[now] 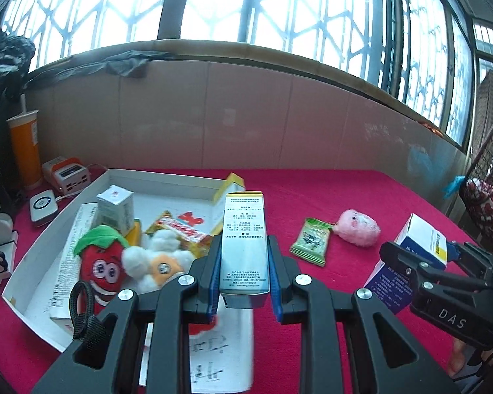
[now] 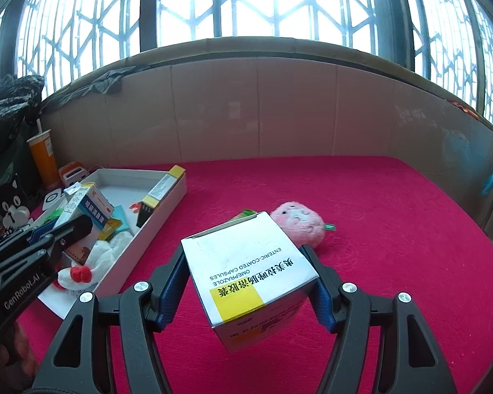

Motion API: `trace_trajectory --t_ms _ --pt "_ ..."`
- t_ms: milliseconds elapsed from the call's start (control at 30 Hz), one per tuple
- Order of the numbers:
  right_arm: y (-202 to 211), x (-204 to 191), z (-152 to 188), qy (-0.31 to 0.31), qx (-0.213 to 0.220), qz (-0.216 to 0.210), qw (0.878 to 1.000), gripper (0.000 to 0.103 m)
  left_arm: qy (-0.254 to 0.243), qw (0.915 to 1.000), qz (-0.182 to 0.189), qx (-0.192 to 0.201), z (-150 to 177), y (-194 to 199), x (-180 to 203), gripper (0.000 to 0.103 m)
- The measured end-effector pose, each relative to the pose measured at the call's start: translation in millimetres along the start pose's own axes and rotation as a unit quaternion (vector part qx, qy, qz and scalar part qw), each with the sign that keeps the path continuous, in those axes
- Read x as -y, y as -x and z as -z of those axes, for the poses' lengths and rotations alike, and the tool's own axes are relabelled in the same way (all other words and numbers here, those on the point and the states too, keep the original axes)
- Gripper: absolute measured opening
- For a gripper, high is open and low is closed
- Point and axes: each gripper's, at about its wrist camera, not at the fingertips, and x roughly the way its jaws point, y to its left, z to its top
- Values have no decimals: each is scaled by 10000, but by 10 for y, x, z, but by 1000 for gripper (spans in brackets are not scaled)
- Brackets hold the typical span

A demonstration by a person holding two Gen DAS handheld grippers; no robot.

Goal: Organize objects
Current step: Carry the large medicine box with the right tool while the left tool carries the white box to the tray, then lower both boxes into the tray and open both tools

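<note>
My left gripper (image 1: 245,262) is shut on a tall pale-blue medicine box (image 1: 245,243) with a yellow top, held above the near right edge of a white shallow tray (image 1: 167,177). The tray holds a strawberry plush (image 1: 102,262), a white plush (image 1: 157,259), a snack packet (image 1: 180,229) and small boxes. My right gripper (image 2: 249,279) is shut on a white omeprazole box (image 2: 246,269) with a yellow patch, above the red cloth. A pink plush (image 1: 358,226) and a green sachet (image 1: 310,241) lie on the cloth between the grippers.
An orange cup with straw (image 1: 24,147), a power strip (image 1: 67,174) and a white device (image 1: 42,205) stand left of the tray. A cardboard wall (image 1: 246,115) runs behind the red table (image 2: 378,213). A wire basket (image 1: 486,197) stands at far right.
</note>
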Motion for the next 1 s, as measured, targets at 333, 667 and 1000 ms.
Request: trace_trajectory --t_ms 333,667,1000 --pt "-139 -308 -158 213 -17 -233 9995 71 464 9984 -309 66 -25 22 -494 24" --pt "-370 -626 -550 201 -129 -799 9965 71 840 9943 -598 259 -254 74 -987 24" --pt "-1034 -1263 -875 418 -556 -1240 9898 71 1010 9919 -759 95 -405 -92 -1370 25"
